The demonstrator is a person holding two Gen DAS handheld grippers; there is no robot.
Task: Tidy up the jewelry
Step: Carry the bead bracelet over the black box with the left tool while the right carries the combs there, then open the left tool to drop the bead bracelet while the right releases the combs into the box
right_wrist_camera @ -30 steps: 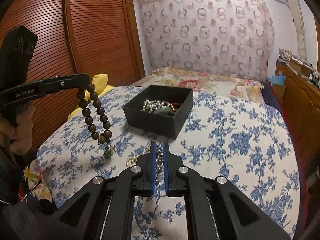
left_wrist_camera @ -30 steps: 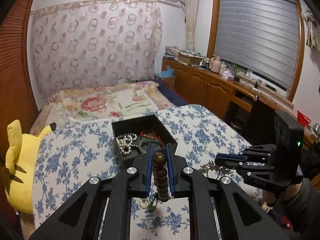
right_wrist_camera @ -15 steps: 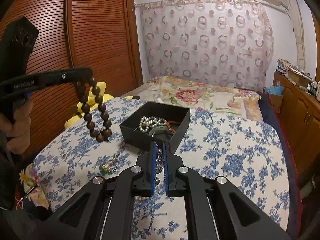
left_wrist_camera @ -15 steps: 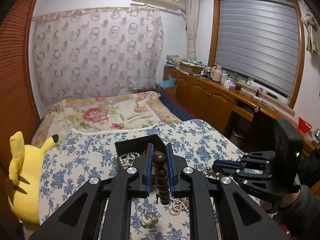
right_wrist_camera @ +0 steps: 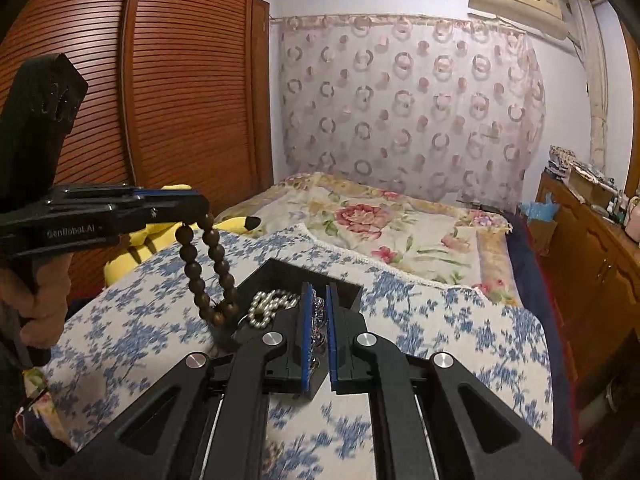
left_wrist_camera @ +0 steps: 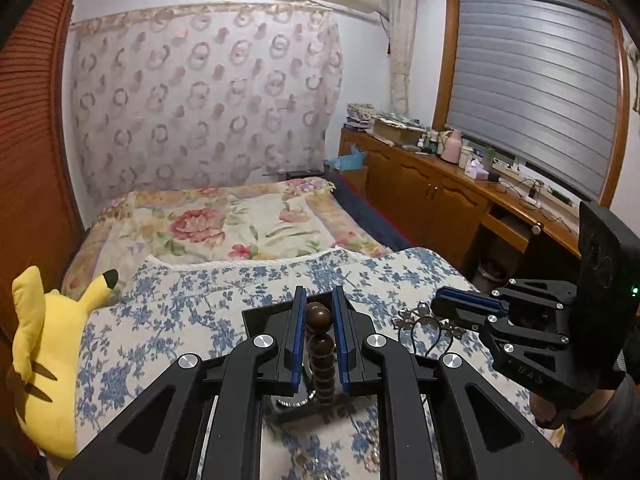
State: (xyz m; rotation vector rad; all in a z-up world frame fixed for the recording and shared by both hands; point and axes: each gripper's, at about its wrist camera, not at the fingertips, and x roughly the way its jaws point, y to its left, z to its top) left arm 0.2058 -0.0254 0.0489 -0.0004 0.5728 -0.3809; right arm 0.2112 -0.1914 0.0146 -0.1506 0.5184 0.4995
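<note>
Faintly, "GenRobot.AI" marks the left gripper (right_wrist_camera: pixel 192 216) clamping brown beads (right_wrist_camera: pixel 208 272).

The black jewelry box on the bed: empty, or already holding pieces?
Holding pieces. In the right wrist view the black box has no lid on it and a string of white pearls lies inside; the rest of its contents are hidden behind the gripper.
</note>
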